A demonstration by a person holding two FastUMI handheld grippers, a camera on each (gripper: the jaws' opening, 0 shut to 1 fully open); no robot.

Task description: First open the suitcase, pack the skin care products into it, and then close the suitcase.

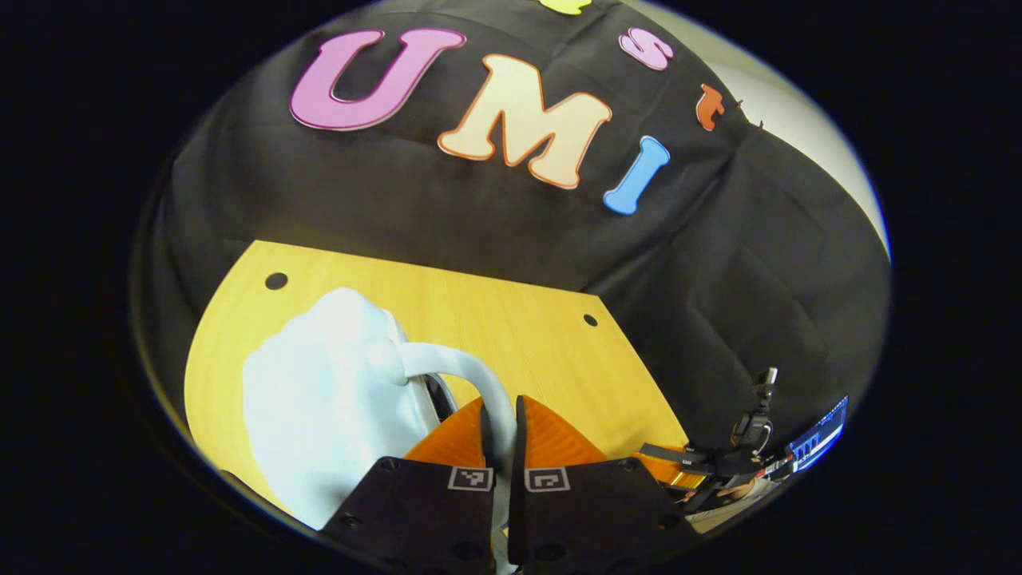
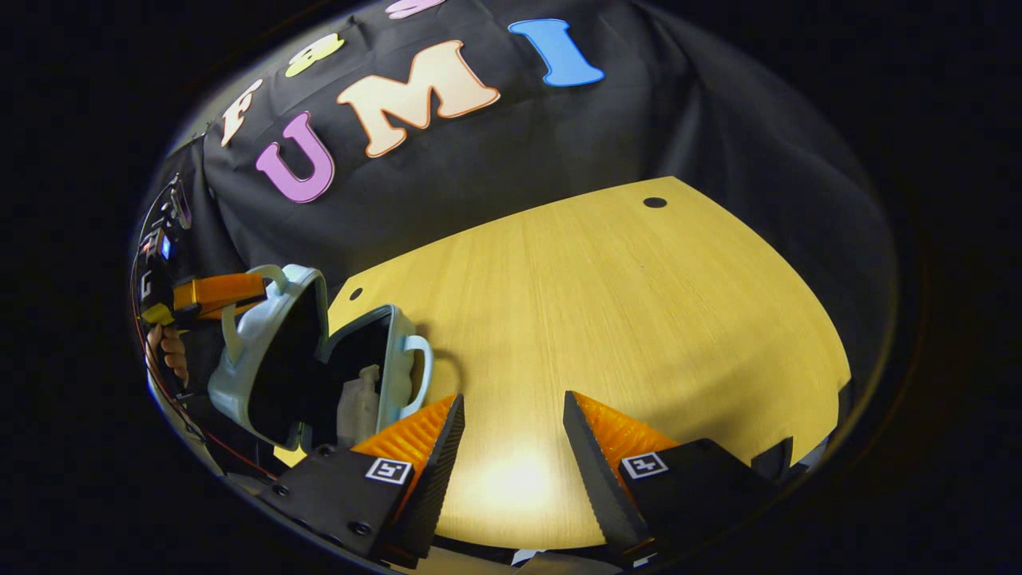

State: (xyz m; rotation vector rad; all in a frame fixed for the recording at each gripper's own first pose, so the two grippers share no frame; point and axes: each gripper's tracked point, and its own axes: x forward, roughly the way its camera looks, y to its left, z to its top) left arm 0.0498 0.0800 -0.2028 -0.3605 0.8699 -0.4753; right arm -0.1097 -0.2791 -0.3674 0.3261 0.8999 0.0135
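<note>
jaws of our left gripper [image 1: 501, 431] clamp the pale blue suitcase's curved handle [image 1: 463, 371]; our right gripper [image 2: 511, 435] hangs spread over the yellow wooden table [image 2: 639, 303].

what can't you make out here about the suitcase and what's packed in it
- Suitcase interior, right gripper view: dark shadow; one pale bottle shows, anything else hidden.
- Suitcase opening, left gripper view: faces away, and the left gripper, shut on the handle, covers the near edge.
- Suitcase lower edge, right gripper view: behind the right gripper.
</note>
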